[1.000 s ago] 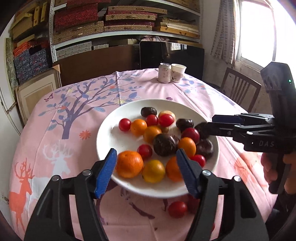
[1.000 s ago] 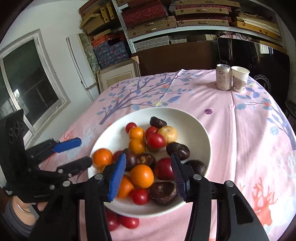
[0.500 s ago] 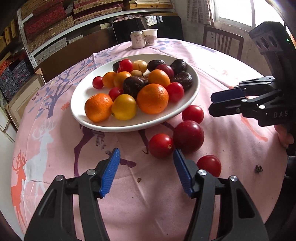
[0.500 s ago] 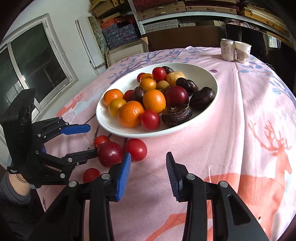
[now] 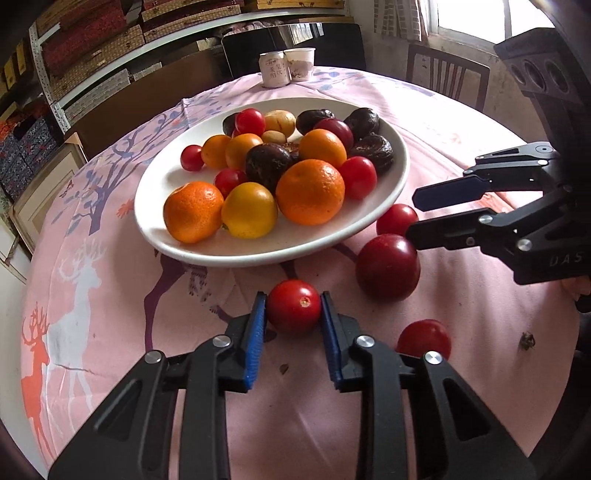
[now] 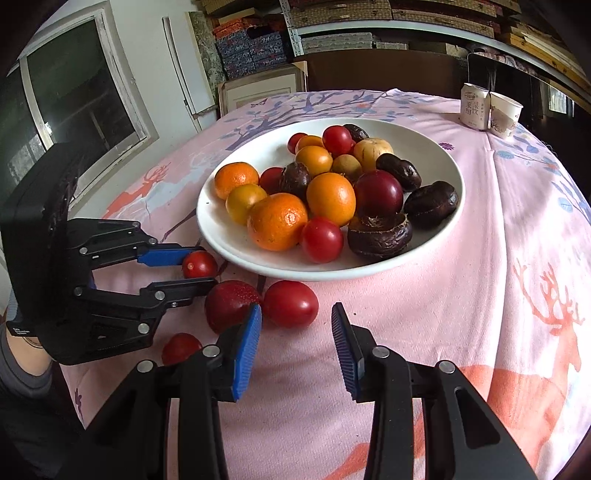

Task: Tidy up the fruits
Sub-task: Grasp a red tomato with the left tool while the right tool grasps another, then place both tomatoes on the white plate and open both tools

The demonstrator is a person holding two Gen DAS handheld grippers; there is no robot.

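Daylit, window blown out beyond left gripper, soft shadows under plate, sharp focus, heavy fisheye edge curvature, dark vignetted corners

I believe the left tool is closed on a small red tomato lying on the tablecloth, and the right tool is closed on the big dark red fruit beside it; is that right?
Not quite: the right tool is open and holds nothing, as the right wrist view shows. The big dark red fruit lies free on the tablecloth. The left tool is indeed closed on a small red tomato.
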